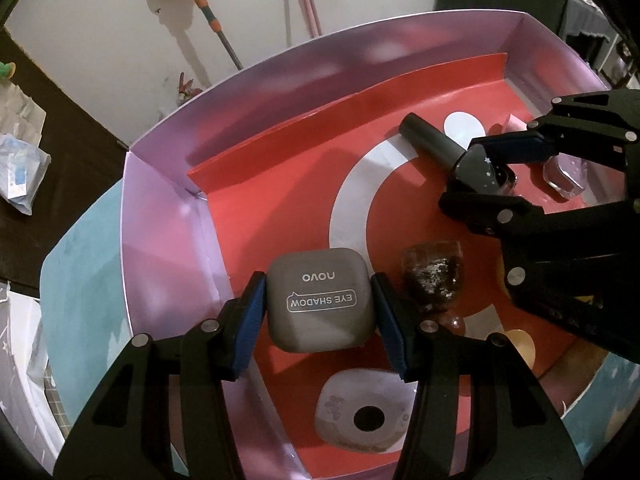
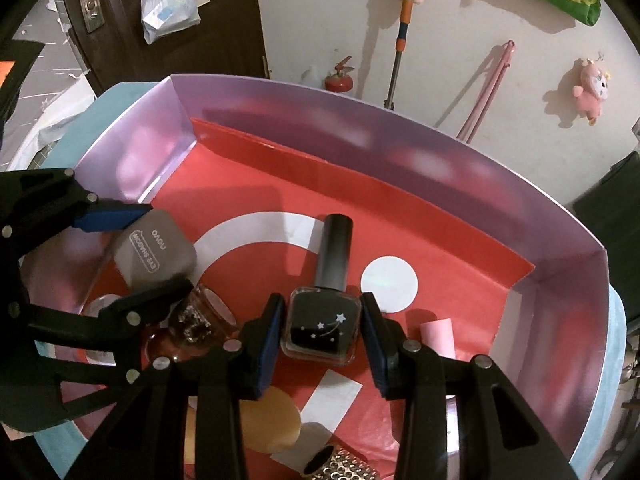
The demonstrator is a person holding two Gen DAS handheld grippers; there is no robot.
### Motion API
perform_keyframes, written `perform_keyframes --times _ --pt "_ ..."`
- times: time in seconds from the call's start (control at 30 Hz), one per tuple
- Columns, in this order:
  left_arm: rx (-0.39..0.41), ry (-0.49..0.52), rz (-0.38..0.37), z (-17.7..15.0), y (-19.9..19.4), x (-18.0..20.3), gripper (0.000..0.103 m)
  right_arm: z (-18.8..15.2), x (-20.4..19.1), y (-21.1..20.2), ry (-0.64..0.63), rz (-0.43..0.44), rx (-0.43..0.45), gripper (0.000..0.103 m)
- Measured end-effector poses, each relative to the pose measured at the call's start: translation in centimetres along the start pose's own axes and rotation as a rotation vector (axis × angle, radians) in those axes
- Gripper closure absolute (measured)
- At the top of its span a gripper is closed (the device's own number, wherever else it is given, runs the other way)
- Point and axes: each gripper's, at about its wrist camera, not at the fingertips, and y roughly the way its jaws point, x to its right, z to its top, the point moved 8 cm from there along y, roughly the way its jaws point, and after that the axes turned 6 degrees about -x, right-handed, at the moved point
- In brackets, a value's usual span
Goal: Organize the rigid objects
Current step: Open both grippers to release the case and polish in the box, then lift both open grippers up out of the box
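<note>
At lower centre, the left gripper (image 1: 318, 314) fingers clamp the eyeshadow case (image 1: 318, 299); the right gripper (image 2: 320, 330) fingers grip the nail polish bottle (image 2: 320, 326) inside the tray (image 2: 400, 152). Set both down gently (avoid neighbouring jars).

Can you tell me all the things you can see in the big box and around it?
box: one, lilac walls, red and white floor, on blue surface
eye shadow case: one, grey, between left fingers
nail polish bottle: one, dark, starred, between right fingers
glitter jar: one, brownish, beside the case
pink tube: one, right of the bottle
plush toy: one, pink, on wall
left gripper: black, blue pads
right gripper: black, blue pads
</note>
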Motion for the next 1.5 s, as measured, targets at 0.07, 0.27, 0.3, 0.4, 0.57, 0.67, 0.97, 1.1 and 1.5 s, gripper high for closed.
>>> perform_keyframes --times 0.07,0.27,0.3,0.4,0.57,0.67,0.97,1.1,1.5 --pt "0.0 0.001 0.0 0.3 -0.1 0.0 0.052 -0.1 0.1 0.0 -0.003 0.001 -0.003 0.062" --pt "0.002 0.006 0.0 0.7 0.1 -0.8 0.051 -0.3 0.1 0.0 -0.004 -0.003 -0.005 0.062" --pt "0.003 0.006 0.0 1.0 0.3 -0.9 0.051 -0.3 0.2 0.0 -0.006 -0.004 -0.005 0.062" --pt "0.006 0.007 -0.002 0.7 0.3 -0.8 0.051 -0.3 0.0 0.1 -0.011 -0.006 -0.003 0.062" --pt "0.004 0.006 -0.008 0.1 0.0 -0.7 0.051 -0.3 0.1 0.2 -0.001 0.0 0.002 0.062" --pt "0.012 0.003 -0.015 0.1 -0.2 -0.8 0.051 -0.2 0.2 0.1 0.001 0.003 0.004 0.062" --pt "0.023 -0.004 -0.003 -0.2 -0.9 -0.7 0.05 -0.1 0.3 -0.3 0.01 0.002 0.008 0.062" --pt "0.036 -0.035 -0.001 -0.5 -1.6 -0.9 0.046 -0.1 0.5 -1.4 0.021 0.0 0.031 0.058" --pt "0.211 -0.097 -0.043 -2.7 -9.2 -0.1 0.034 -1.7 0.5 -8.7 0.065 -0.026 0.158 0.043"
